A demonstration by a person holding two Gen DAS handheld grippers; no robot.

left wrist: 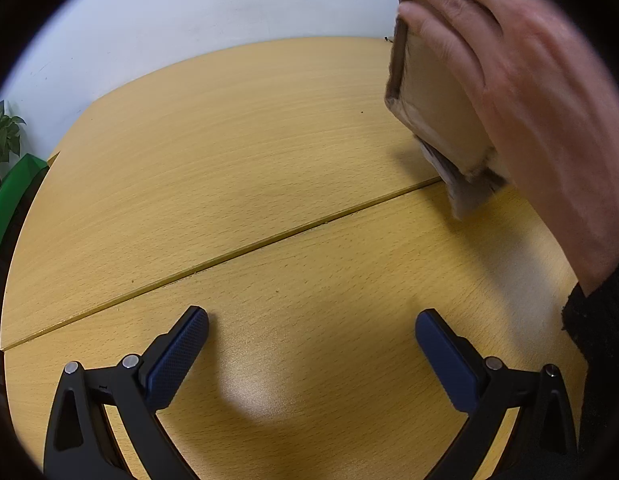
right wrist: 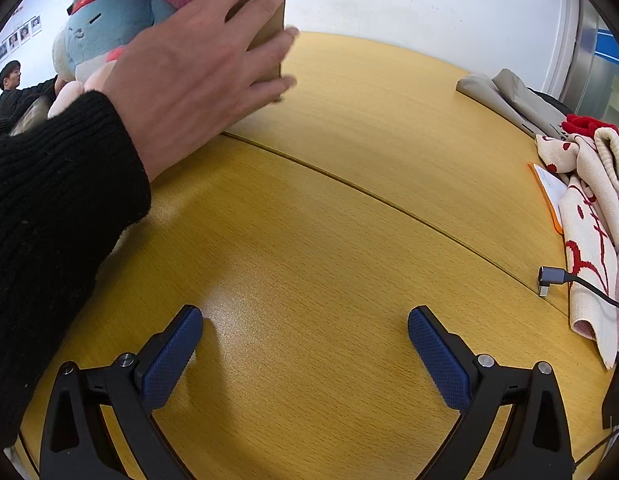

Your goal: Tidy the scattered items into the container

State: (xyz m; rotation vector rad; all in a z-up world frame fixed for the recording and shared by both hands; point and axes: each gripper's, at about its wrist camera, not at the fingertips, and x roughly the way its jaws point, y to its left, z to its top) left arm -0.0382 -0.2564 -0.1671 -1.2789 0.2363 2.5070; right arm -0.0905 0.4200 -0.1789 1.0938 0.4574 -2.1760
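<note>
**Box being set down, tongs waiting**

Nothing had gone in yet. A bare hand (right wrist: 197, 76) (black sleeve, not one of my tongs) gripped the cardboard box (left wrist: 437, 120), tilted, its lower corner close to the table's (left wrist: 229, 160) seam toward the far edge; I could not tell if it touched. Plush toys (right wrist: 109, 20) sat bunched against the box on its far side. I judged this the setup step: the container being placed before any sorting.

My left tongs (left wrist: 311, 326) hung over bare wood near the front edge, fingers spread wide, holding nothing. My right tongs (right wrist: 305, 324) were equally wide apart and empty. A knitted cloth (right wrist: 589, 208) and a cable plug (right wrist: 551, 278) lay at the right edge.

Next, once the box stood settled, I would need to reach for a loose item.
</note>
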